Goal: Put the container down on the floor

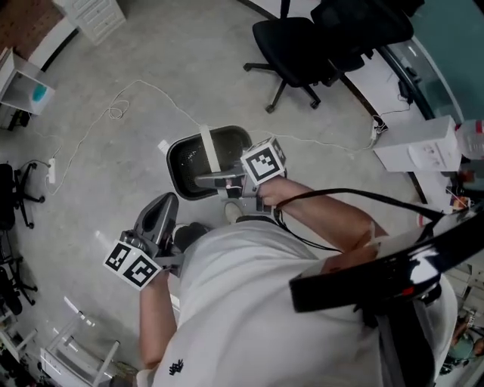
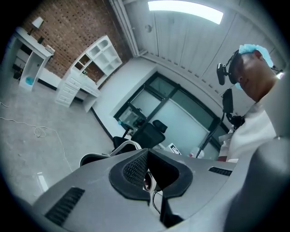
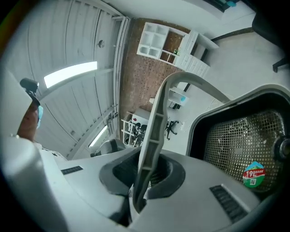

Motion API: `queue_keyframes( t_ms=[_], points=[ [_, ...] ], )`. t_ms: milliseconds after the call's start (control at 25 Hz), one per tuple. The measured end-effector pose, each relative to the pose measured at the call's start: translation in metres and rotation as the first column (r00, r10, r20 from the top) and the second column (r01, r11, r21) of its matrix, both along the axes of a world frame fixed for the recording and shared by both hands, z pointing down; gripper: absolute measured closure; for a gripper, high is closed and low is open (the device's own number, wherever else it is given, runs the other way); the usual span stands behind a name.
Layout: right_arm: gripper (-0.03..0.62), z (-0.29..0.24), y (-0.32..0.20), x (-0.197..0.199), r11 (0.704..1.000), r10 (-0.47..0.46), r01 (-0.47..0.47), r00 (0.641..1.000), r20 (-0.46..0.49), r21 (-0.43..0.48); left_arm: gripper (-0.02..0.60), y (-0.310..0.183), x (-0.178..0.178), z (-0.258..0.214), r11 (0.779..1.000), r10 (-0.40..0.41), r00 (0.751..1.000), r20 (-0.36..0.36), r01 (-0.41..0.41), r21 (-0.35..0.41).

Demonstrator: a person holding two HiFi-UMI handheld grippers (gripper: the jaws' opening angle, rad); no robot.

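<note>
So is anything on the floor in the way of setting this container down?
Nothing solid shows. The right gripper holds the container by its handle over the floor; only a thin white cable runs close by its far side.

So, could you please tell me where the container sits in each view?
Head view: container, centre.
Left gripper view: low centre-left, only its rim.
Right gripper view: fills the right side.
Shared landmark: brick wall.
</note>
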State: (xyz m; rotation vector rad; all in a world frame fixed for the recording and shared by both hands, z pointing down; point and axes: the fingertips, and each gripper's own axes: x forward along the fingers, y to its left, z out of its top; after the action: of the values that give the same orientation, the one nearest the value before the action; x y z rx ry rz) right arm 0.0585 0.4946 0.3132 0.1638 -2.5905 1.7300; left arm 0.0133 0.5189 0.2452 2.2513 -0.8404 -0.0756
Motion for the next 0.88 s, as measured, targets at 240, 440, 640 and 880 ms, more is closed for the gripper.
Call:
queue_keyframes(
  t_ms=[240, 440, 640, 880],
  points=[
    [0.571, 0.004, -0.012, 0.018, 1.000, -0.002, 0.002, 1.000, 0.013, -0.020, 0.572, -0.017, 0.018, 0.005, 1.000, -0.009, 1.000, 0.000, 0.009, -0.006],
    [0.570, 0.020, -0.039, 0.017, 1.000, 0.004, -0.004, 1.000, -0.028, 0.007, 0.572, -0.052, 0.007, 0.012, 1.000, -0.008, 1.000, -0.024, 0.008, -0.014],
    [0.569, 0.032, -0.095, -0.012, 0.998, 0.056, -0.056, 0.997, -0.055, 0.000, 0.572, -0.113, -0.033, 0.023, 0.999, 0.051, 0.998, -0.024, -0.051, 0.002],
    [0.571, 0.021, -0.183, -0.048, 0.984, 0.177, -0.176, 0.982, -0.072, 0.015, 0.572, -0.212, -0.090, 0.015, 0.991, 0.132, 0.991, -0.037, -0.132, 0.009]
  ],
)
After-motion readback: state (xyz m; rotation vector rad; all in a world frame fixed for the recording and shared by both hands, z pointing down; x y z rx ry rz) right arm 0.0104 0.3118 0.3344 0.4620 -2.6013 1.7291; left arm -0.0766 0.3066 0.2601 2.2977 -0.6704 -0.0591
